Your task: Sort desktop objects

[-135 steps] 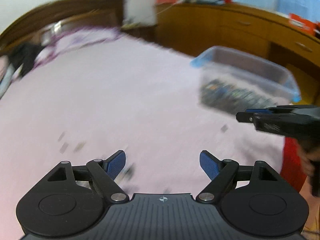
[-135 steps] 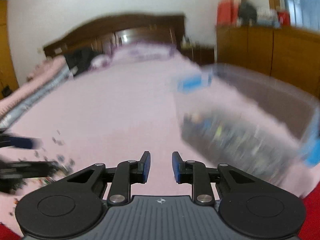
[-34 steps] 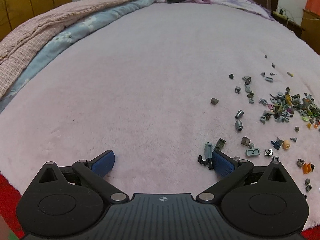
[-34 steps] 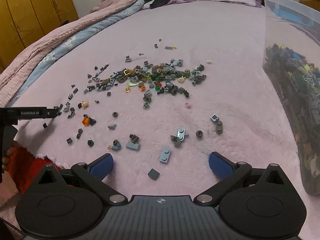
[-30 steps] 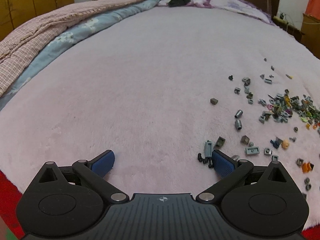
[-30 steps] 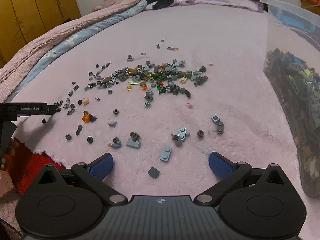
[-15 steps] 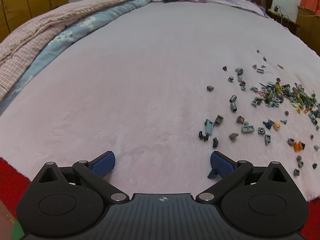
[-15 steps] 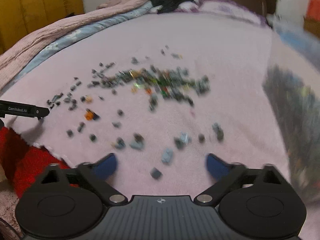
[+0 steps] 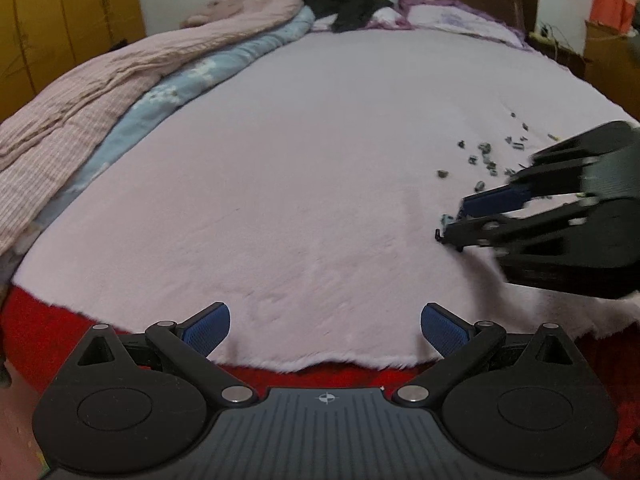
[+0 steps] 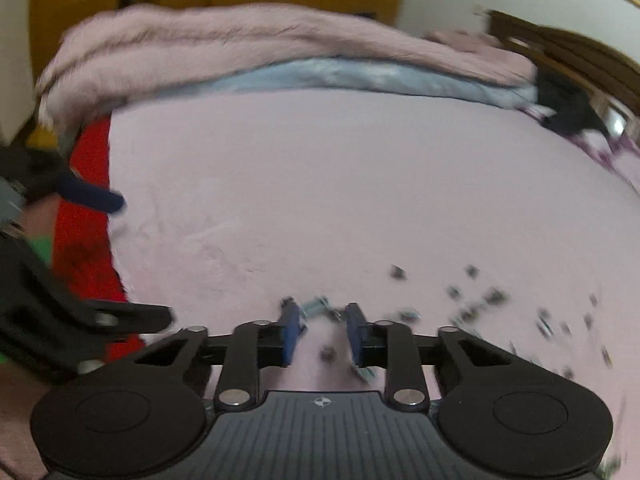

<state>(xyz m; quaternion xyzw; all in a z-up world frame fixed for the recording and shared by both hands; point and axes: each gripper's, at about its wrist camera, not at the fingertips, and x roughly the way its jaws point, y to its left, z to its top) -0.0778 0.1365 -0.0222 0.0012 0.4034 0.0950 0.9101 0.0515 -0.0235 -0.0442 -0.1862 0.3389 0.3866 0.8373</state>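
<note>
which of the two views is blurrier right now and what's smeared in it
Right wrist view is blurrier: the small bricks, the folded quilts and the left gripper at its edge all streak. Left wrist view is mostly sharp; only the right gripper entering from the side is smeared. Both show fisheye bending.

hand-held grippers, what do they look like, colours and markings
Both match: the left hand-held gripper and right hand-held gripper have matte black linkage arms with silver pivot pins, blue textured finger pads, a ribbed dark grey body with a small round crosshair logo, and two round black housings. No cables visible.
</note>
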